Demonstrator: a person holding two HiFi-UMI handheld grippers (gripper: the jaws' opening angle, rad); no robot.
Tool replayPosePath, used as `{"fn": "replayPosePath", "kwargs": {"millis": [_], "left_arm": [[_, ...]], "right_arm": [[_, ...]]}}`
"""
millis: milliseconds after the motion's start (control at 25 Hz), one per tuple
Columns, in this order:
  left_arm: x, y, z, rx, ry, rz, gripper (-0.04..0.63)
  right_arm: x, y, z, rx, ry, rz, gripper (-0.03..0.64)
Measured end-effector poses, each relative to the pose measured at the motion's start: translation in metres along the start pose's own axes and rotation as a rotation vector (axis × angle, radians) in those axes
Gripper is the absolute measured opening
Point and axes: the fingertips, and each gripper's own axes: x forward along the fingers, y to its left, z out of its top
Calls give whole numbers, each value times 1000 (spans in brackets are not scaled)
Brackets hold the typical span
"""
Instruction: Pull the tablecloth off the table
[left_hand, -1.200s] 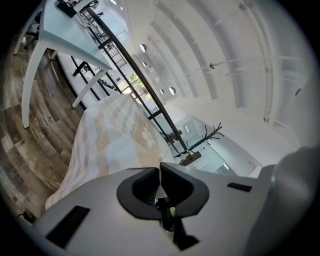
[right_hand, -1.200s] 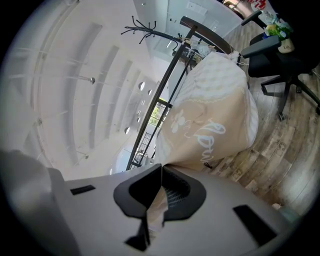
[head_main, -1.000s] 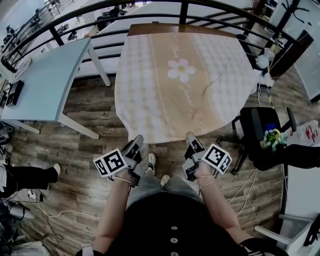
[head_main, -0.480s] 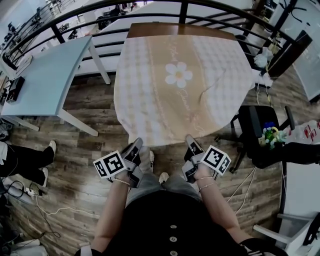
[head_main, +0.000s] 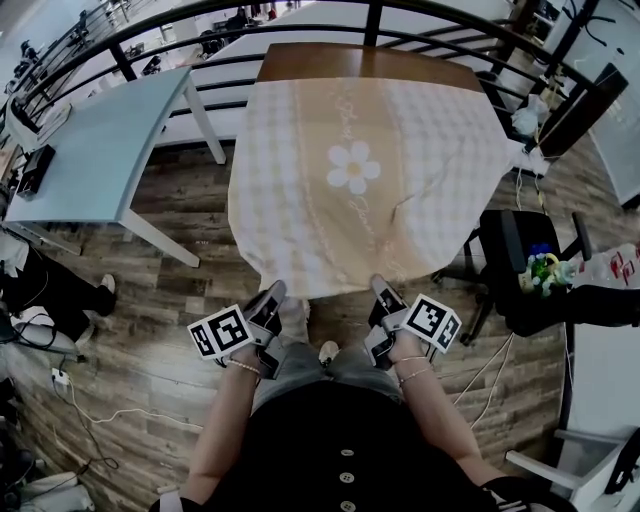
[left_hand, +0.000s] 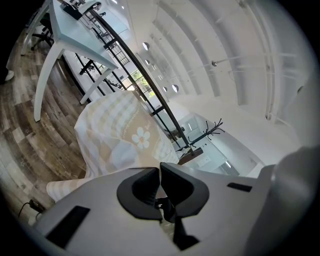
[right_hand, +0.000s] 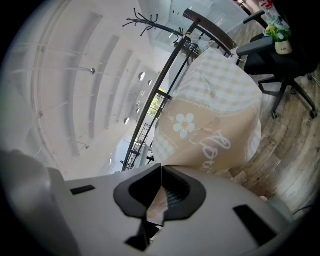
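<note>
Tablecloth nearer, in left tongs, right tongs

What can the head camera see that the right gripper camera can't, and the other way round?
Only the head view shows both grippers at once, the left gripper and the right gripper, plus the pale blue table. Only the right gripper view shows the tablecloth pinched inside that shut gripper, and the high white ceiling. Both show the tablecloth's daisy and the black chair.
</note>
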Motion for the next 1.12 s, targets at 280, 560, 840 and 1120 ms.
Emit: {"fn": "replayPosePath", "kwargs": {"millis": [280, 560, 840, 1120], "left_arm": [[-2, -3, 2, 9, -17, -6, 15], [-2, -3, 4, 7, -21, 1, 15], [1, -3, 1, 17, -1, 8, 15], [4, 11, 0, 2, 26, 48, 15]], "right_arm": [[-2, -1, -2, 0, 6, 4, 28], [0, 0, -4, 10, 17, 4, 28], [1, -12, -7, 55, 23, -18, 28], [8, -17, -12, 62, 41, -45, 28]]}}
